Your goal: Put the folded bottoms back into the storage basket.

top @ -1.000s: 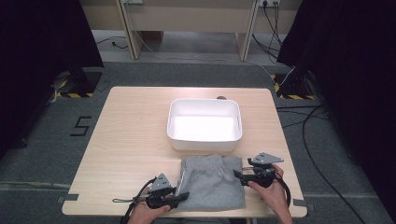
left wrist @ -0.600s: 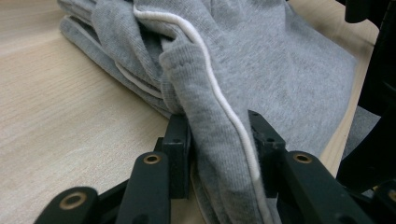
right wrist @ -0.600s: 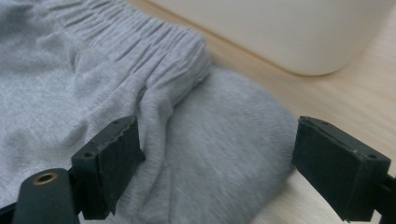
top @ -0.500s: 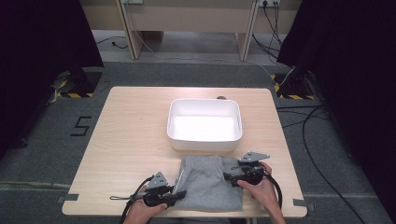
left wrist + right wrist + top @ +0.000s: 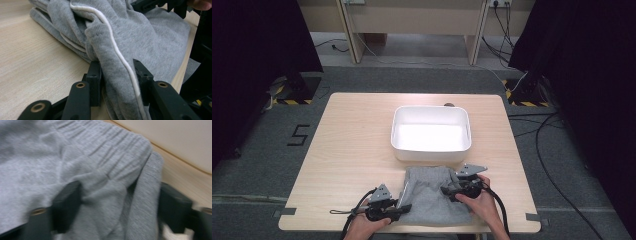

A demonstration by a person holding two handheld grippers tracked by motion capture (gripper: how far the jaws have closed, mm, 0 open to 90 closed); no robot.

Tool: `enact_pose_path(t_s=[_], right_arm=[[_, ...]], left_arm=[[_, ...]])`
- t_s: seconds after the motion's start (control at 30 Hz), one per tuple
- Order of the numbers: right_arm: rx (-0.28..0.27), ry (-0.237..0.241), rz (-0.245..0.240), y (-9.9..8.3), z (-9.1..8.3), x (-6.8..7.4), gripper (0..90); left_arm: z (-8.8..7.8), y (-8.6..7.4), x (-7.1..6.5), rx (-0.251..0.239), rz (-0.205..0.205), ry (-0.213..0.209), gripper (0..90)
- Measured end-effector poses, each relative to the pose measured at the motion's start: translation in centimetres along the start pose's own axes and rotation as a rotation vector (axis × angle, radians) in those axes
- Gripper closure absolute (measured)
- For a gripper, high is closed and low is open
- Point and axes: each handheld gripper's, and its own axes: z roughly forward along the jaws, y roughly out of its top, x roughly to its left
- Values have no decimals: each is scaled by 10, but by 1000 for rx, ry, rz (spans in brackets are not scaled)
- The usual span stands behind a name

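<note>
At the table's near edge, left gripper (image 5: 404,206) jaws clamping grey garment (image 5: 430,195), right gripper (image 5: 446,190) jaws closing around it

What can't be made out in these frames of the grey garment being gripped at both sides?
- Right gripper: the right gripper view is motion-blurred; its jaws have just been closing around the grey garment, pad contact unclear.
- White bin: in the high view glare washes out its inside.
- Garment's near edge: hidden by the hands in the high view.
- Dark object behind the bin: too small.
</note>
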Motion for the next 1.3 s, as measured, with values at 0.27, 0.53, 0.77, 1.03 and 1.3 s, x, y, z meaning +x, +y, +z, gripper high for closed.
enact_pose_path(t_s=[0.27,0.53,0.77,1.03,1.3], right_arm=[[-14,19,-32,0,-2,0,672],[-65,16,-73,1,-10,4,745],[-123,14,-126,13,-31,16,752],[-194,20,-159,23,-57,26,753],[-234,30,-180,38,-69,31,752]], left_arm=[[0,1,-3,-2,36,10,676],[-5,3,-8,-3,60,23,734],[-20,13,-16,-32,84,5,740],[-42,28,-28,-73,119,-15,740],[-56,43,-30,-82,135,-10,739]])
